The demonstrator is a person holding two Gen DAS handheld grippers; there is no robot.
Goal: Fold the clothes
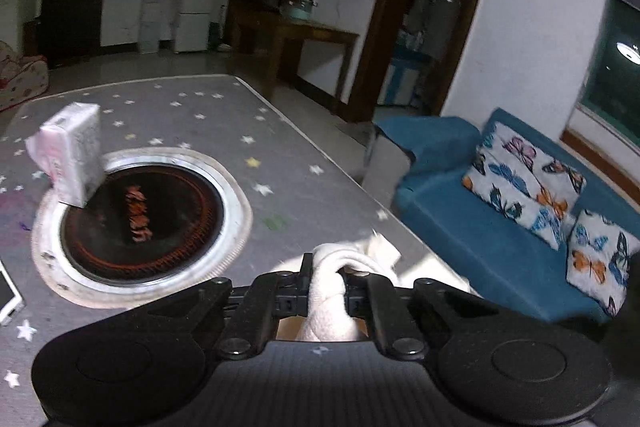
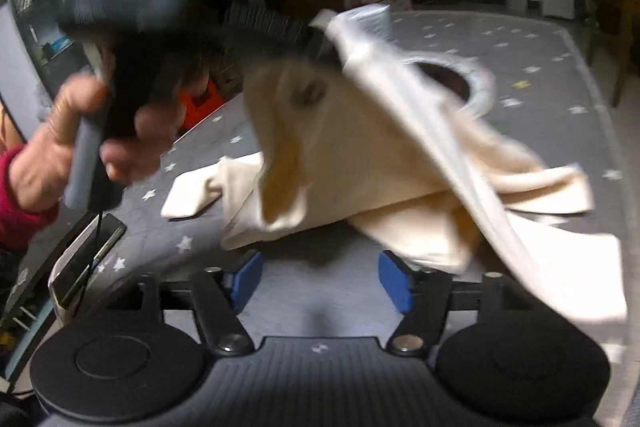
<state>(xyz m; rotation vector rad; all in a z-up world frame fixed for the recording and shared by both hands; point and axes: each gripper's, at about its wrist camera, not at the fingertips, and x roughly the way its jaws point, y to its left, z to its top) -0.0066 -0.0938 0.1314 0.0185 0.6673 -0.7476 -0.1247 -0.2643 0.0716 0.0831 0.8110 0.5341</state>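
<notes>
A cream-white garment (image 2: 360, 155) hangs in the air over the grey star-patterned table (image 2: 312, 267), its lower part resting on the cloth. My left gripper (image 1: 326, 283) is shut on a bunched fold of this garment (image 1: 332, 291), held above the table's right edge. In the right wrist view that left gripper (image 2: 320, 39) shows at the top, held by a hand (image 2: 60, 155) in a red sleeve, lifting the garment. My right gripper (image 2: 320, 281) stands open low over the table, blue pads (image 2: 394, 281) apart, nothing between them, just before the garment's lower hem.
A round black heater plate (image 1: 140, 219) with a metal rim sits in the table. A white tissue pack (image 1: 68, 155) stands on its left rim. A phone (image 2: 86, 267) lies at the table's left edge. A blue sofa (image 1: 480, 227) with butterfly cushions stands to the right.
</notes>
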